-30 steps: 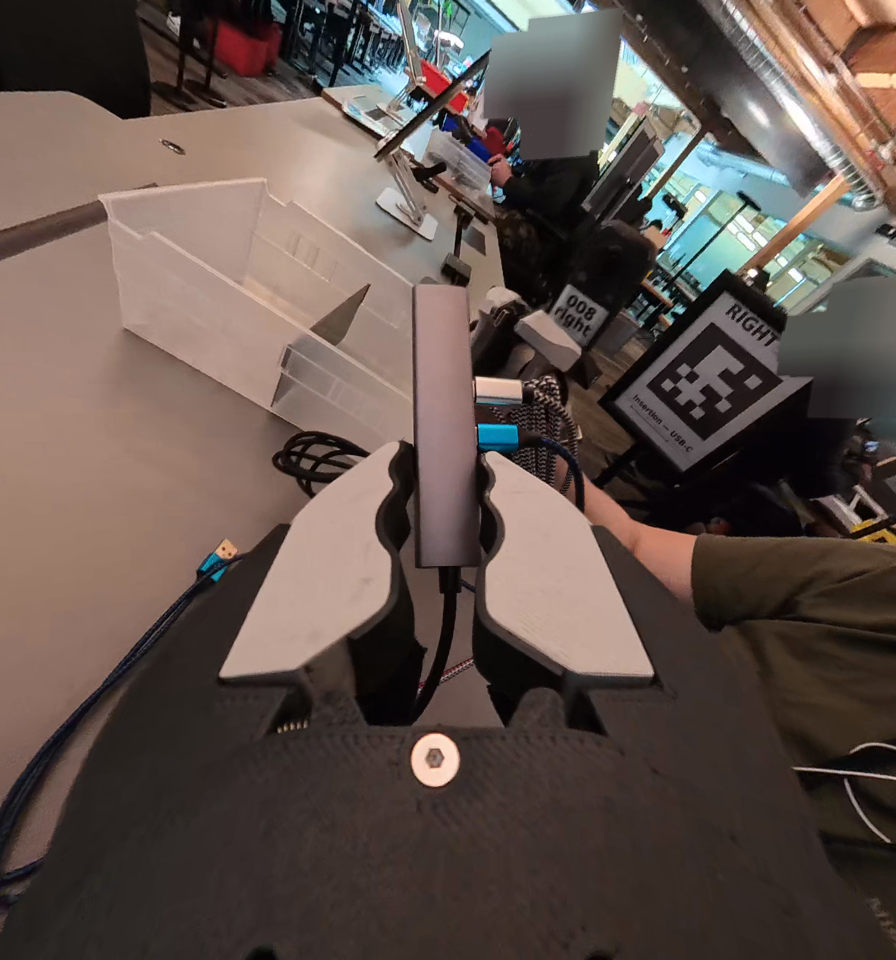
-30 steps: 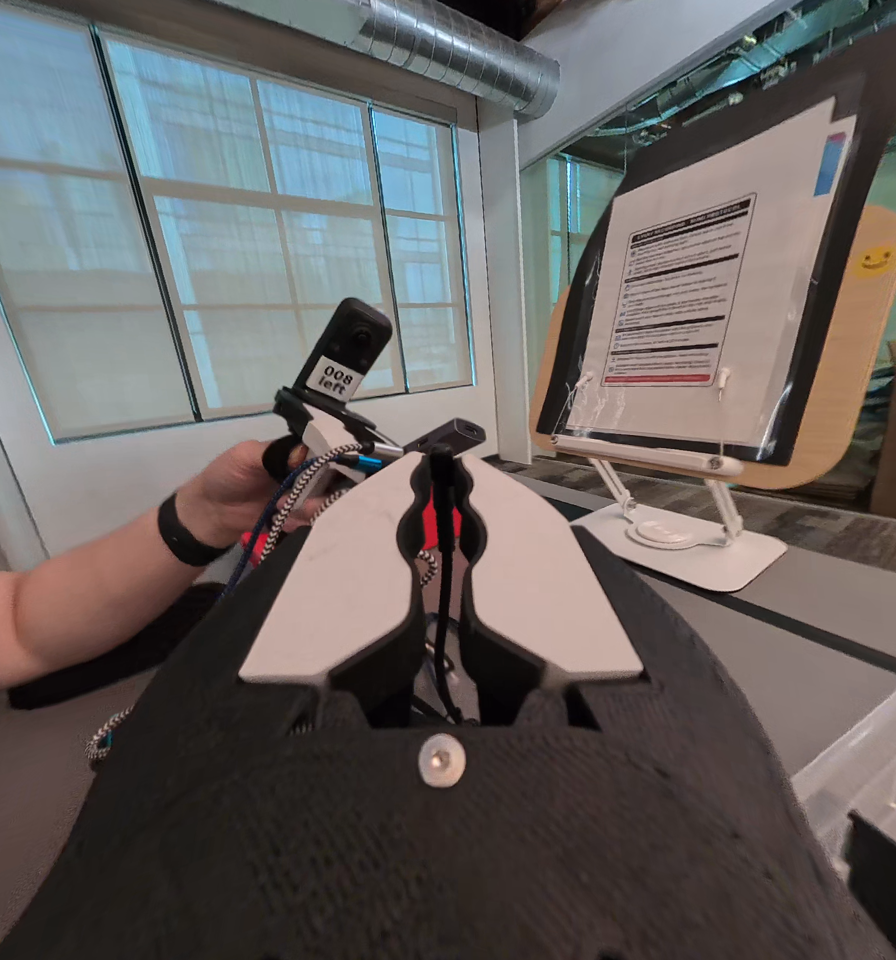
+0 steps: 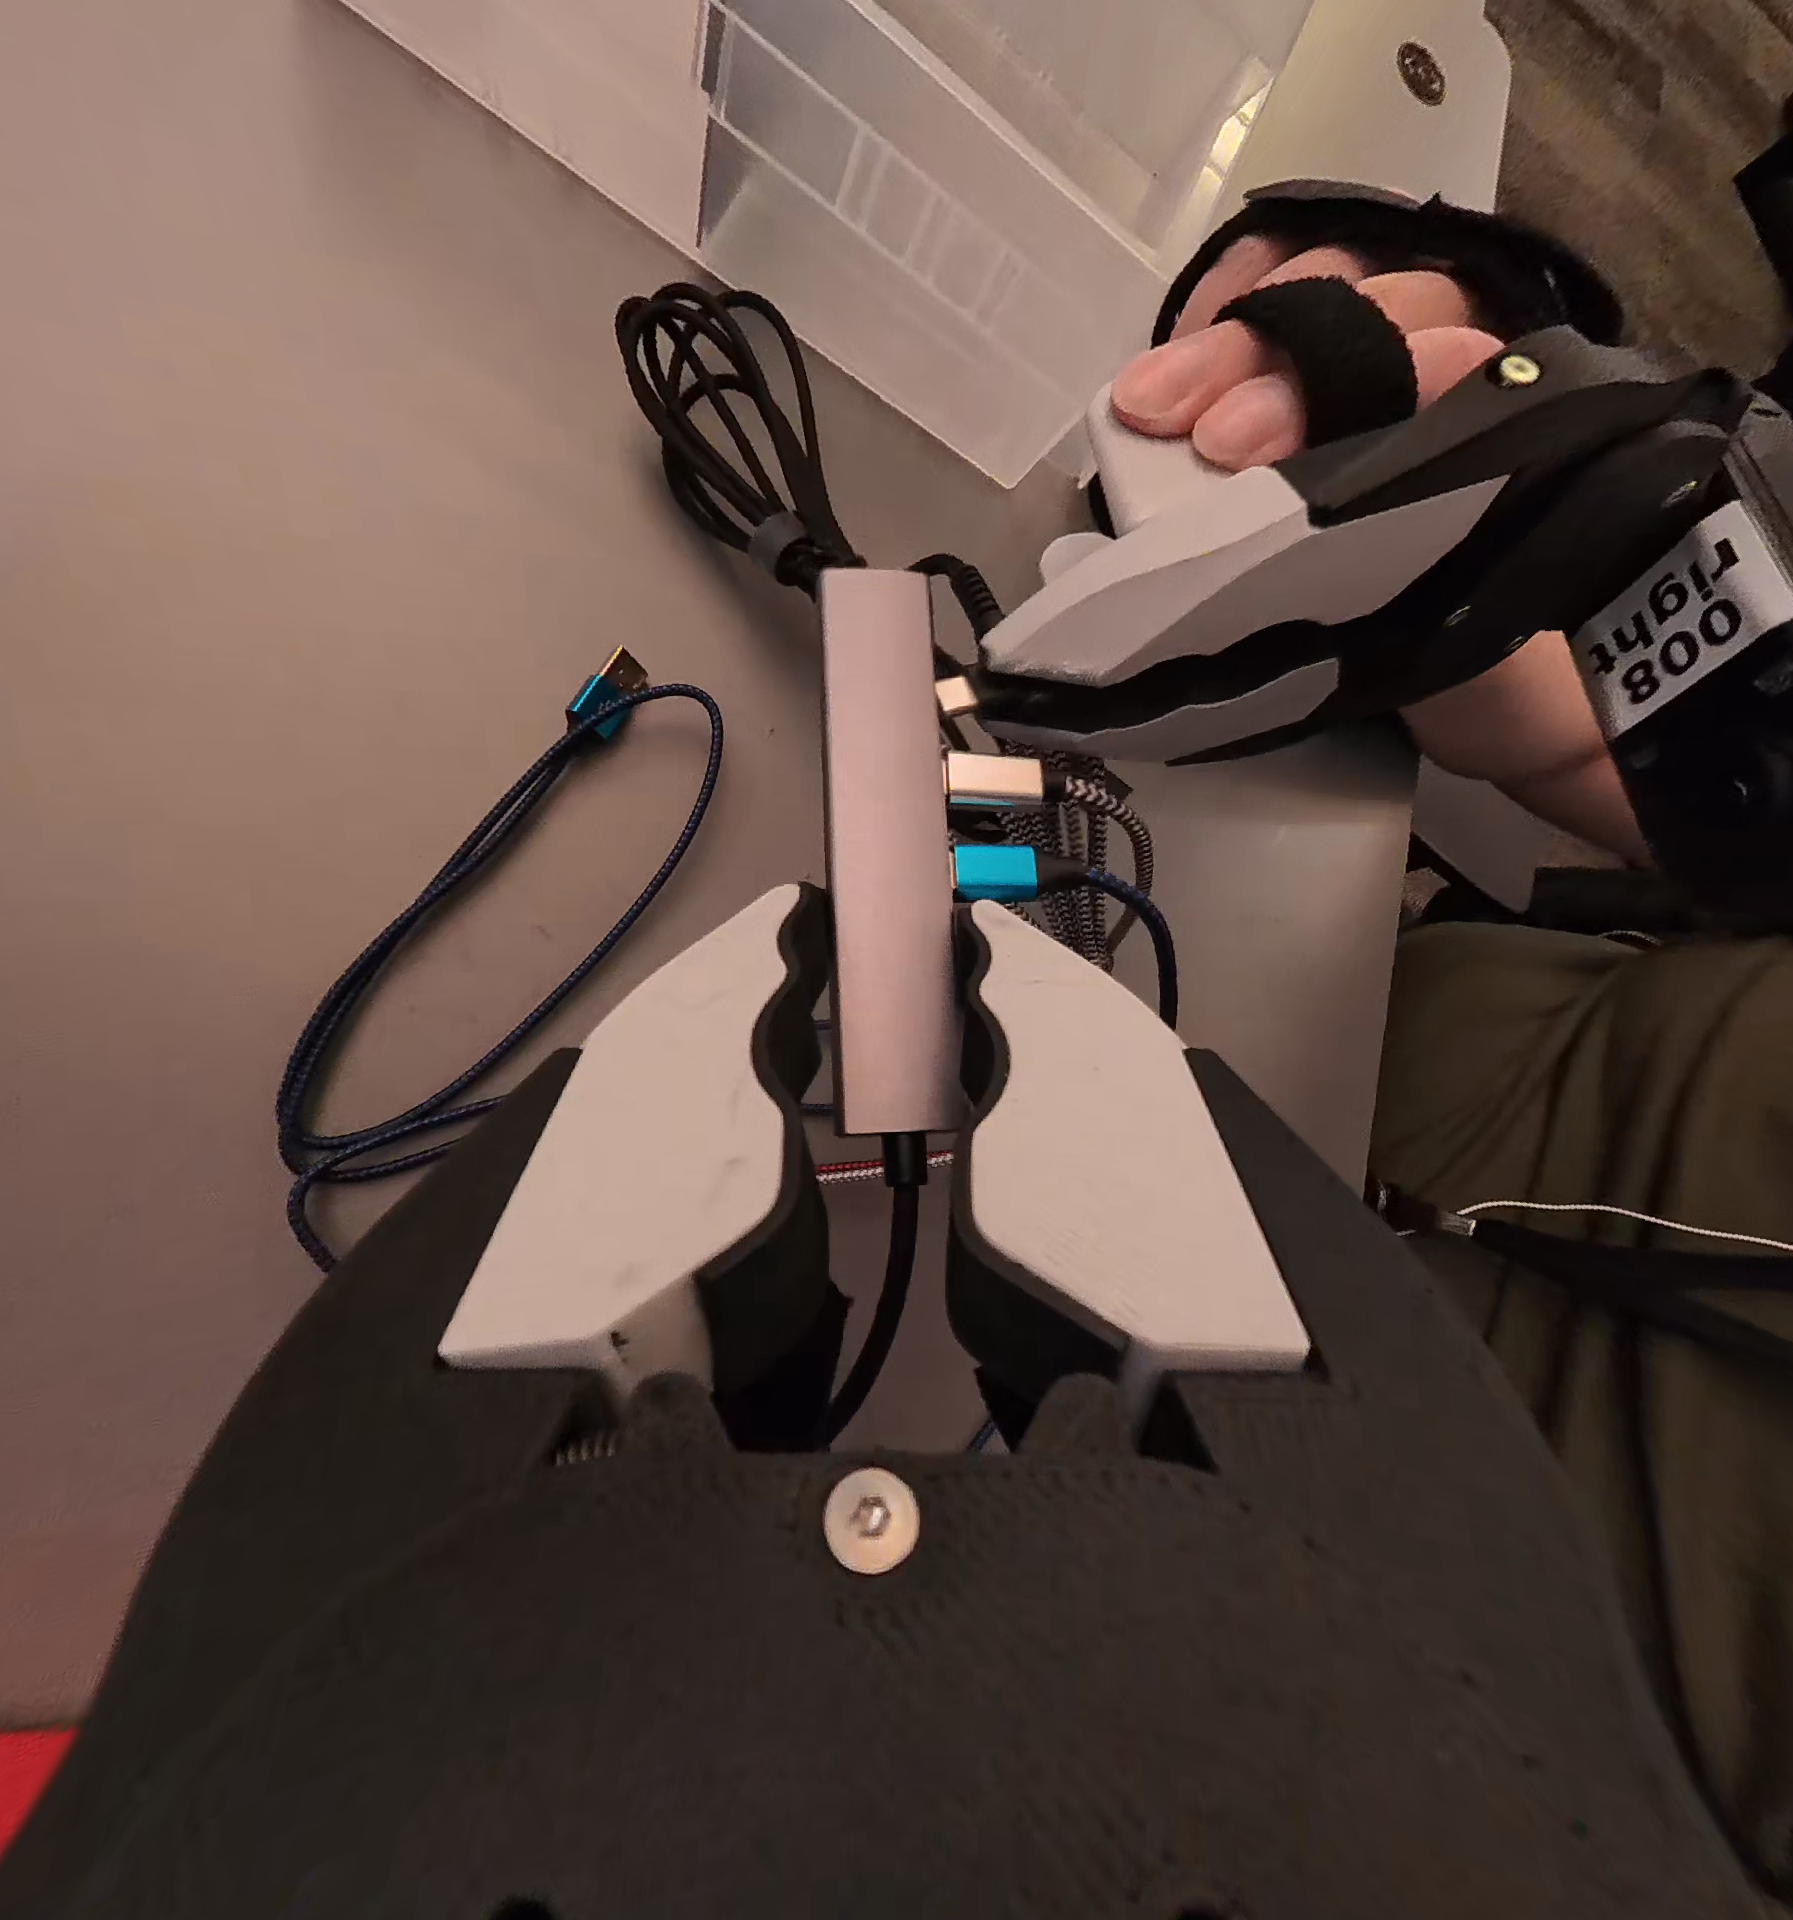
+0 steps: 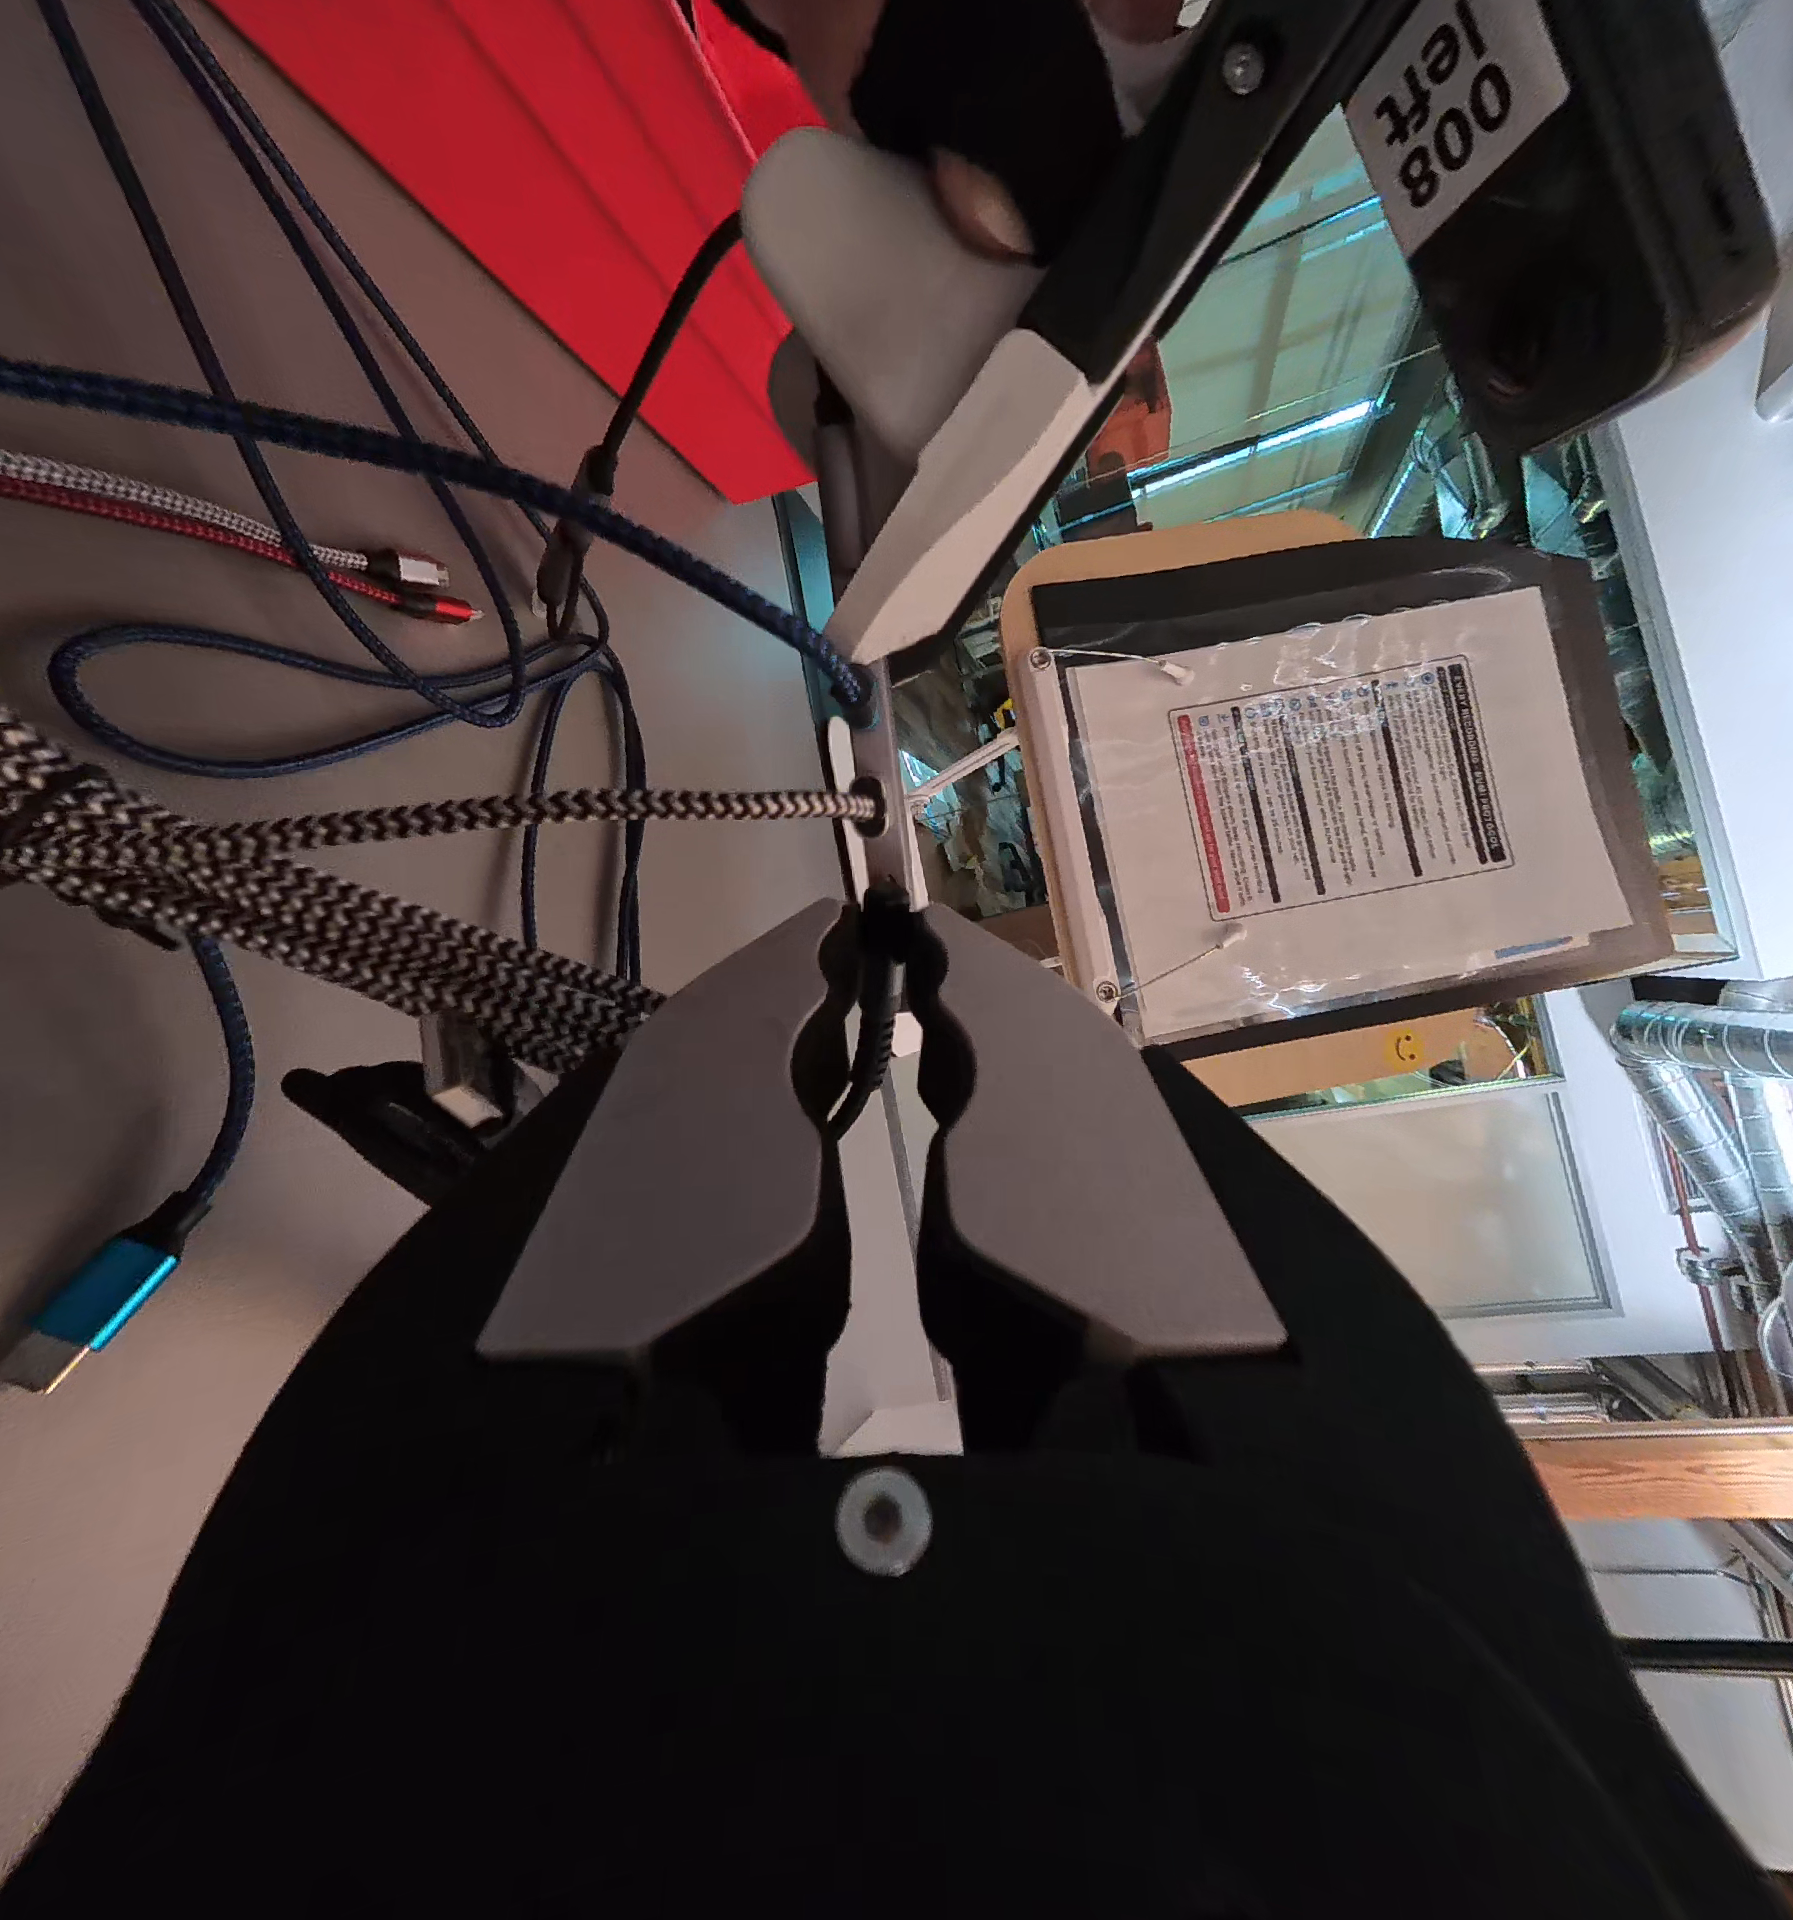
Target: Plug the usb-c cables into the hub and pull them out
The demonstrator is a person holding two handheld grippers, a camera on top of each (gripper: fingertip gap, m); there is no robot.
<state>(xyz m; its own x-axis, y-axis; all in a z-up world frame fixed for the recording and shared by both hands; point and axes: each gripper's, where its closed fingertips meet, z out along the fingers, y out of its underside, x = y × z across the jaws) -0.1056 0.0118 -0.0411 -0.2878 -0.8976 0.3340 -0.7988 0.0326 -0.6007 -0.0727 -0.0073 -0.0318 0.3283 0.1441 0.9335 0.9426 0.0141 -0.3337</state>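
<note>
the left gripper [image 3: 890, 956] is squeezed tight on the grey hub [image 3: 881, 831], holding it up over the table [image 3: 196, 520]. the right gripper [image 4: 884, 940] is pinched shut on a black cable plug [image 3: 959, 694] right at the hub's top port. below it, a silver plug [image 3: 991, 779] and a blue plug [image 3: 996, 873] sit in the hub. a clear bin [image 3: 871, 187] is near.

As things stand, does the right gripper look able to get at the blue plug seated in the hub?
Probably not yet: the right gripper is shut on the black cable's plug, and the silver plug sits between it and the blue plug on the hub.
</note>
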